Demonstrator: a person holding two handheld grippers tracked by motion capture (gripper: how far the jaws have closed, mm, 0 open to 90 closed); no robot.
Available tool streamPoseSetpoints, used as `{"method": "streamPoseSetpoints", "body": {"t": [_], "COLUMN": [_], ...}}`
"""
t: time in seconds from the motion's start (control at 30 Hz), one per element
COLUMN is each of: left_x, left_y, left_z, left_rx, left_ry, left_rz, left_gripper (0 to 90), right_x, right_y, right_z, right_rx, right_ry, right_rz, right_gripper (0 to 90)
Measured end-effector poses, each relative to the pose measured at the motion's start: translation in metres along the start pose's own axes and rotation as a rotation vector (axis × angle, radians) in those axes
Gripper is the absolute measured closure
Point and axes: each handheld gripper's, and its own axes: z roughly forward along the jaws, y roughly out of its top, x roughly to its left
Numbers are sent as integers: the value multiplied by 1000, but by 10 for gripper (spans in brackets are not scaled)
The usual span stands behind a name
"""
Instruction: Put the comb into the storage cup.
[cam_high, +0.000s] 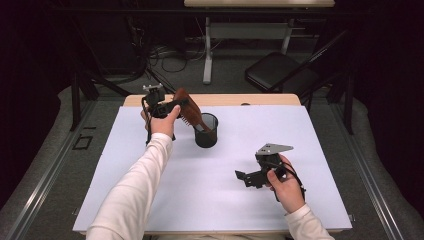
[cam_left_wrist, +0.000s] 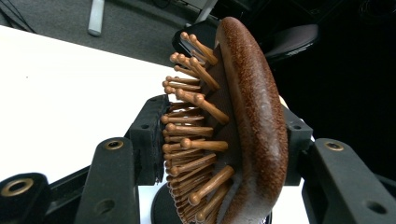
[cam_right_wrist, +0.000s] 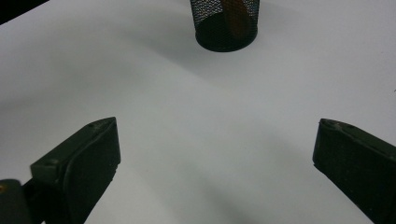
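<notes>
Sleeves in front, wooden hairbrush (cam_high: 189, 107) clamped over the mesh cup (cam_high: 206, 131).

Nearest the high camera, two pale sleeves run up onto the white table (cam_high: 310, 130). The left gripper (cam_high: 181, 104) holds the brush head, its handle end dipping into the black cup at the table's far middle. The left gripper view gets right in close: pads (cam_left_wrist: 148, 135) pressing the brush (cam_left_wrist: 247, 126) from both sides, one on the pin side, one on the rounded back, pins fanned out. The right gripper (cam_high: 242, 177) hovers near the front right, well apart. Its own view shows the jaws spread wide over bare white surface, nothing between them, and the cup (cam_right_wrist: 226, 23) beyond with brown wood showing through the mesh.
</notes>
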Motion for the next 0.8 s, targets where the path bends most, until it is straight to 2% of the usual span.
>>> {"method": "streamPoseSetpoints", "body": {"t": [0.37, 0.6, 0.8], "left_x": [3, 12, 14], "left_y": [0, -1, -3], "left_z": [-1, 0, -1], "left_rx": [5, -2, -6], "left_ry": [7, -10, -18], "left_rz": [-4, -33, -33], "left_gripper": [468, 466, 465], "right_x": [0, 0, 0], "right_y": [0, 0, 0], "right_z": [0, 1, 1], "right_rx": [3, 5, 6], "right_ry": [-1, 0, -1], "right_rz": [-2, -3, -2], "right_gripper": [6, 6, 6]}}
